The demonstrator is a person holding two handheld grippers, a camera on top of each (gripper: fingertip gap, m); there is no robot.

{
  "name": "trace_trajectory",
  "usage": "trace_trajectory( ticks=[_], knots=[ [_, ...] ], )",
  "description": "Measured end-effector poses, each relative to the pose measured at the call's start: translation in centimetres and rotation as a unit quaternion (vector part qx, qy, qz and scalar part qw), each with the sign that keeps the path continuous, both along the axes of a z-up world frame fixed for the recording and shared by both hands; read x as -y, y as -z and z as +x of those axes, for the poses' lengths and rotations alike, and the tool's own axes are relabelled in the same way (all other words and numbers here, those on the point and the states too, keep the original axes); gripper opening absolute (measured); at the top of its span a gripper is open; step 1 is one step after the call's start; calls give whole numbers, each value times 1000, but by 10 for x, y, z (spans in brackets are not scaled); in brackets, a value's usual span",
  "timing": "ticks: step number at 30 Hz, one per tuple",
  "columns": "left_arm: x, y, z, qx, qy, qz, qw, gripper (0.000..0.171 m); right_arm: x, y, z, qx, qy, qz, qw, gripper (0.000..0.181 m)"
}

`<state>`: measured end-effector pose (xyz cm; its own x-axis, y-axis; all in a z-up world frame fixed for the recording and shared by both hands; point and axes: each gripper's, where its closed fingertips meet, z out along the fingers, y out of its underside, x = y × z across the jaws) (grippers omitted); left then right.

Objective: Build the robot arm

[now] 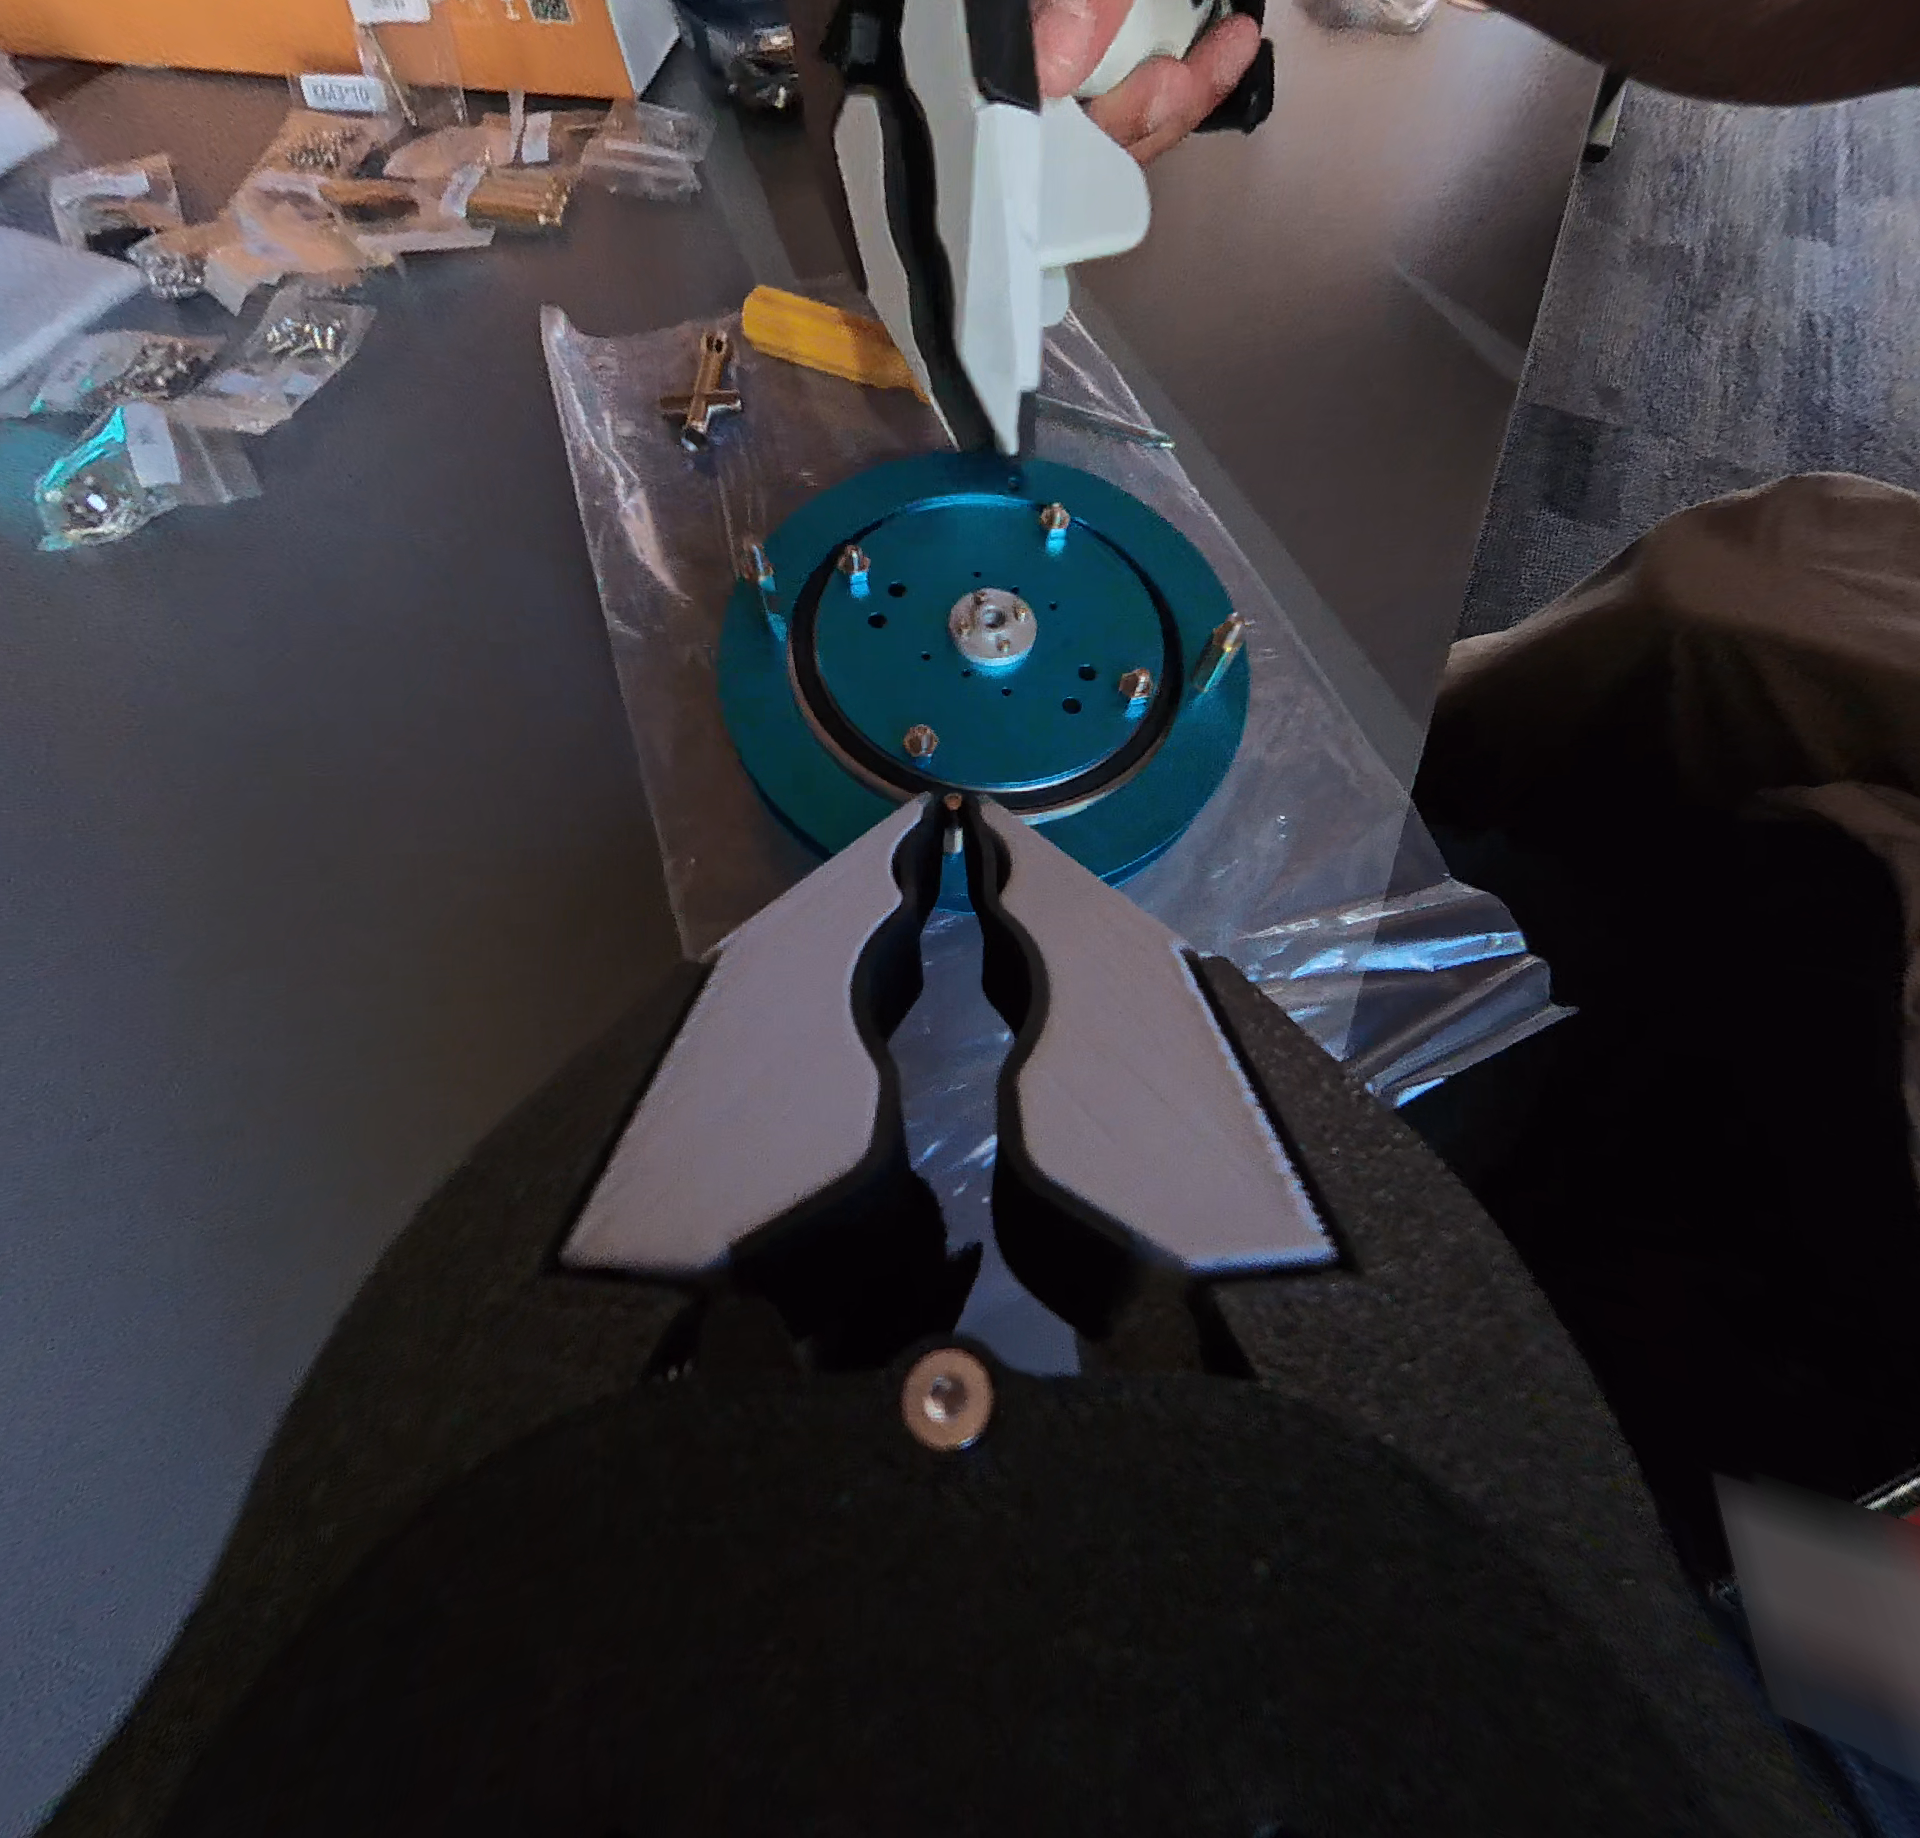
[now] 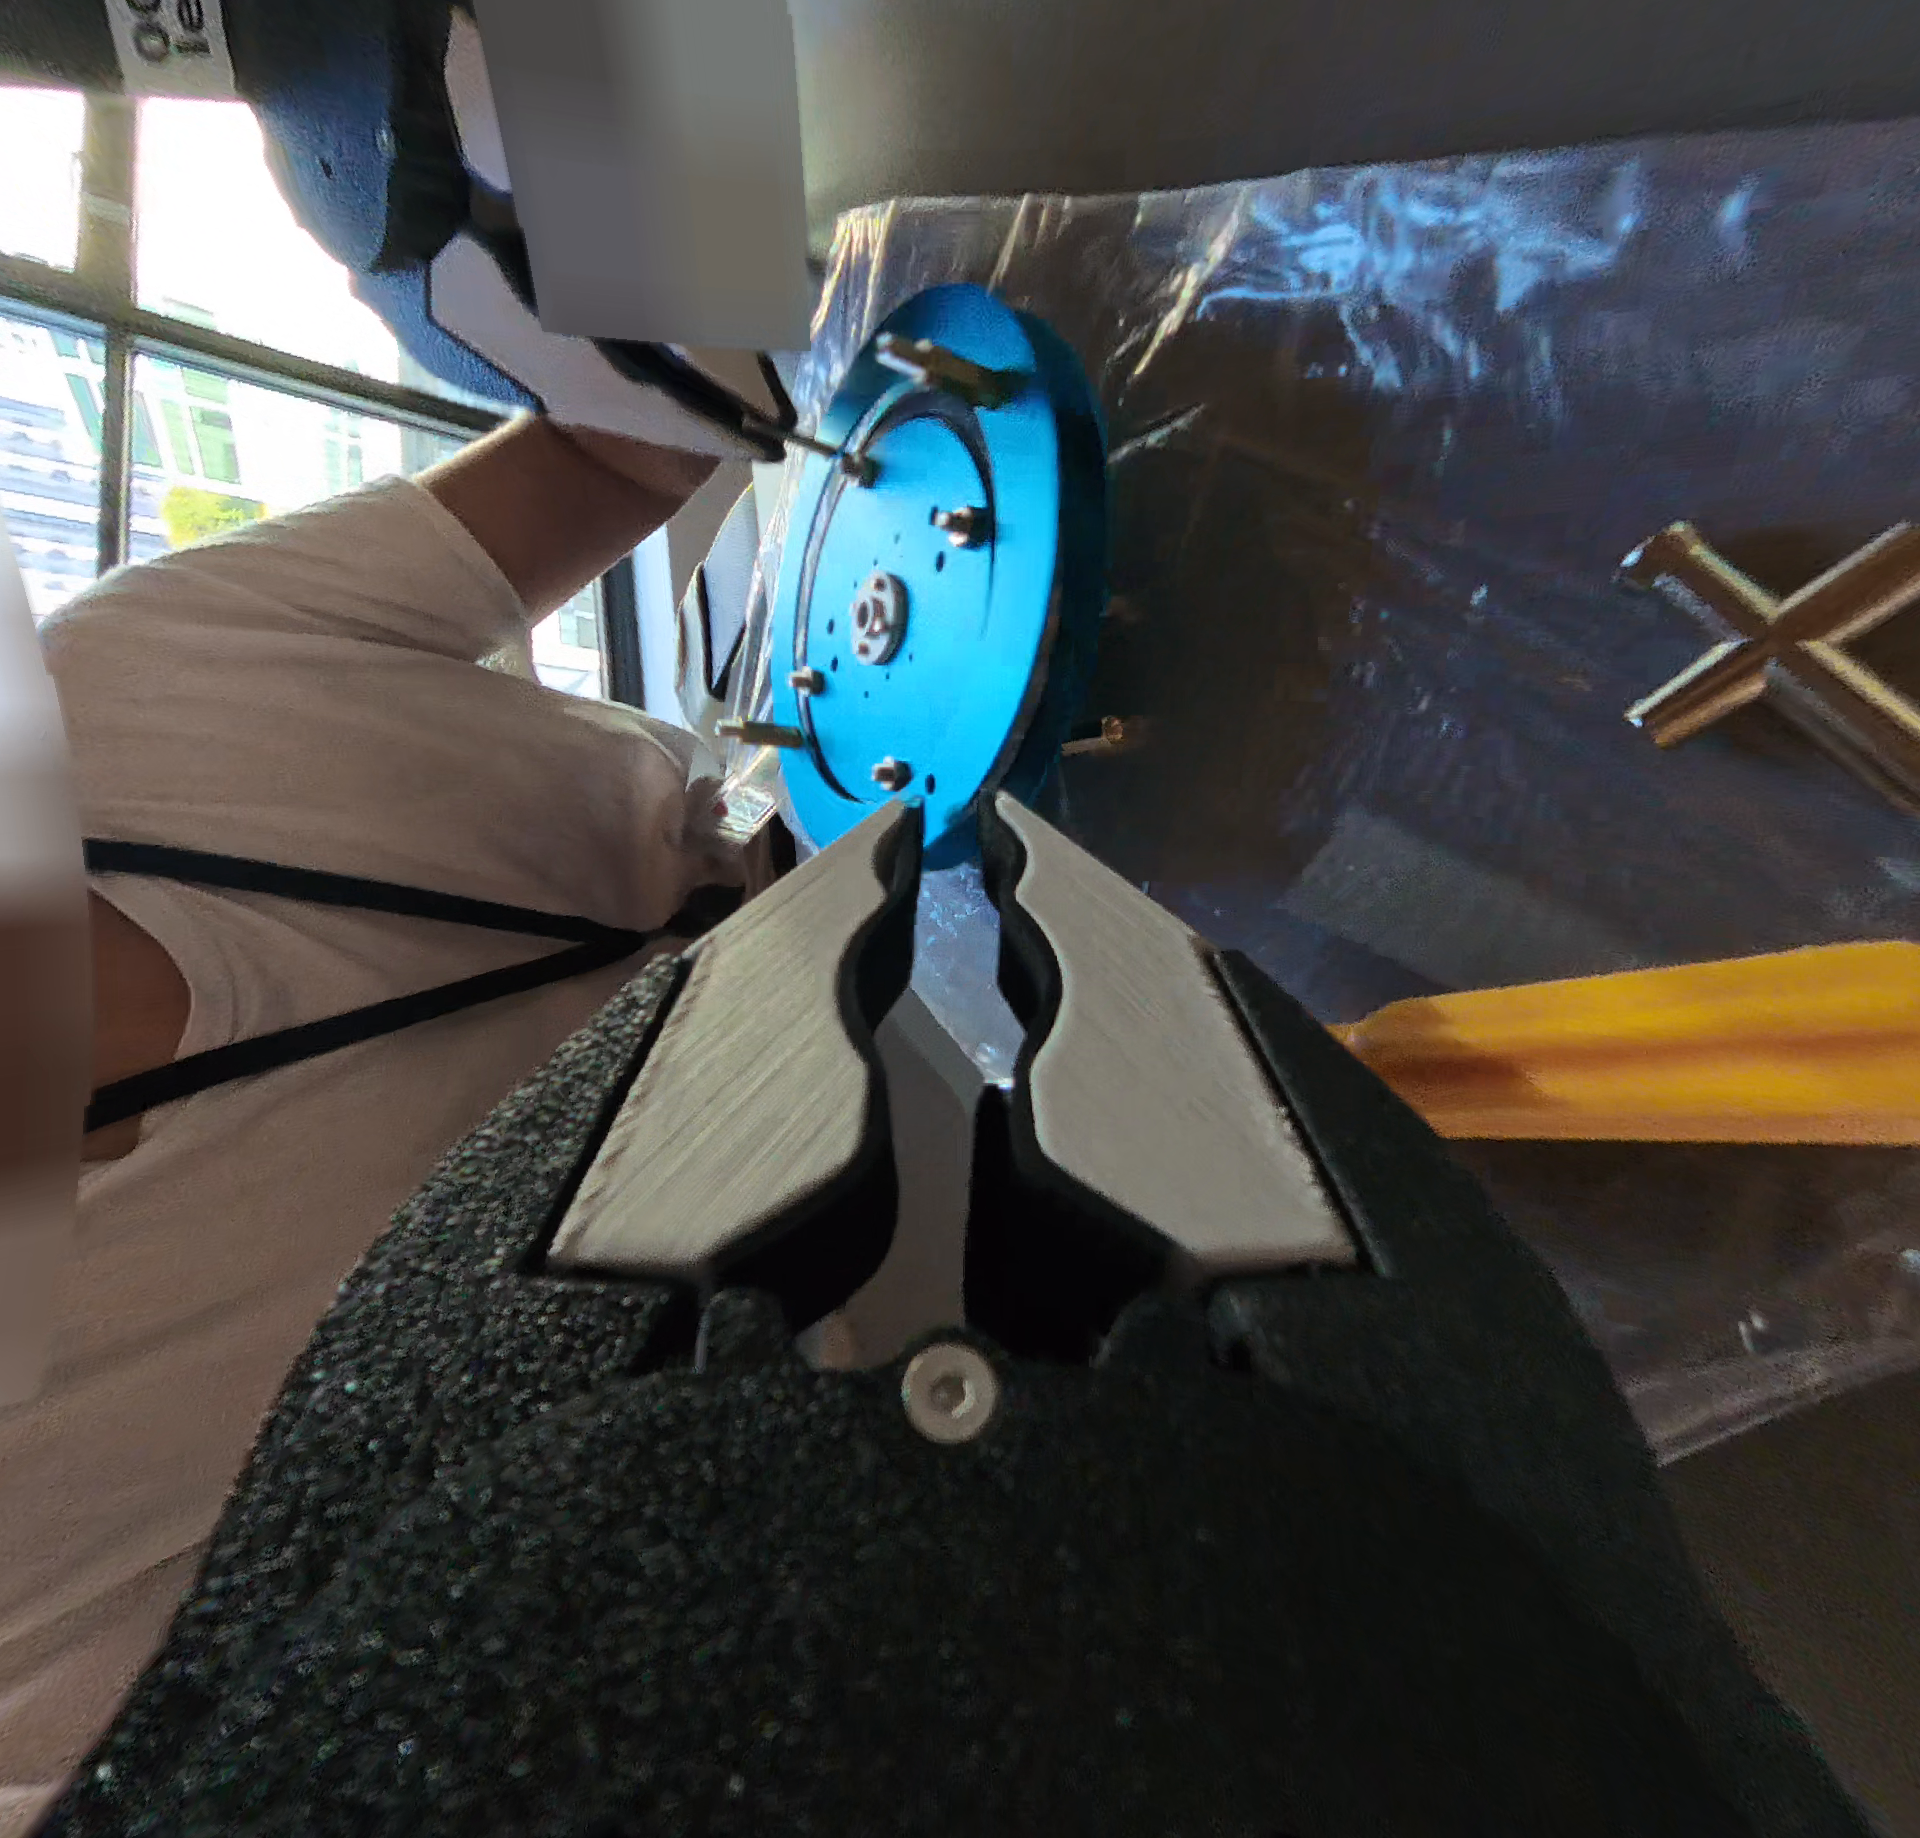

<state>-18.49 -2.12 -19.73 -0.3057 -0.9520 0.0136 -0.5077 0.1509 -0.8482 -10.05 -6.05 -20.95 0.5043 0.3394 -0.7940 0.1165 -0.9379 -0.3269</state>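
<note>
- Small clear bags of screws (image 1: 208, 334) lie scattered at the far left of the dark table (image 1: 312, 853), in front of an orange box (image 1: 312, 1).
- A cross-shaped metal wrench (image 1: 707, 396) and a yellow handle (image 1: 831, 334) rest on a clear plastic sheet (image 1: 1299, 801), just beyond the disc.
- At centre, a blue disc (image 1: 977, 645) lies flat on the sheet. A silver hub (image 1: 987, 625) sits in its middle and a black ring (image 1: 1164, 718) runs round its inner plate.
- Four short brass posts (image 1: 1055, 519) stand on the inner plate. Two taller ones stand on the outer band, one at the left (image 1: 762, 567) and one at the right (image 1: 1226, 645).
- The left gripper (image 1: 951, 812) reaches in at the disc's near edge, its fingers nearly closed and pinching one more small post (image 1: 951, 820). The right wrist view shows that post's tip touching the disc face.
- The right gripper (image 1: 997, 427), held by a hand (image 1: 1132, 22), comes down steeply with its tips at the disc's far rim. In its own view the fingers show a narrow gap with the blue rim just past them. Whether they are gripping the rim or only resting on it cannot be told.
- Several small holes in the inner plate have no post in them.
</note>
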Motion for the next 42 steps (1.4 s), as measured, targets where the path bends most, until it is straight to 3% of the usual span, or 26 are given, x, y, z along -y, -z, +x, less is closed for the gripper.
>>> trace_trajectory(
  ticks=[3,13,20,23,25,28,30,32,38,42],
  knots=[
    [-2,0,-2,-9,6,-3,1000,3,1,-5,-9,-35,-29,7,999,38],
    [-9,1,-1,-18,-17,-3,1000,2,-24,-19,-9,-133,-5,-41,990,53],
    [-10,4,-1,-22,-20,0,1000,2,-25,-5,-7,-24,-3,-7,1000,38],
    [-10,10,-2,-28,-21,0,999,2,-38,-16,5,45,13,93,995,39],
    [-10,9,-2,-25,-23,-6,999,2,-44,-33,2,91,5,209,974,36],
    [-10,4,-1,-18,-22,-5,1000,2,-57,-29,-6,210,-5,356,910,25],
    [-11,2,0,-13,-24,-1,1000,2,-60,-15,-14,252,-9,368,895,24],
    [-11,0,0,-11,-25,0,1000,2,-59,-6,-24,249,-18,354,901,23],
    [-9,0,0,-14,-20,13,1000,2,-65,0,-27,255,-11,337,906,13],
    [-5,-1,2,-13,-18,16,1000,2,-68,0,-27,270,-21,354,895,9]
  ],
)
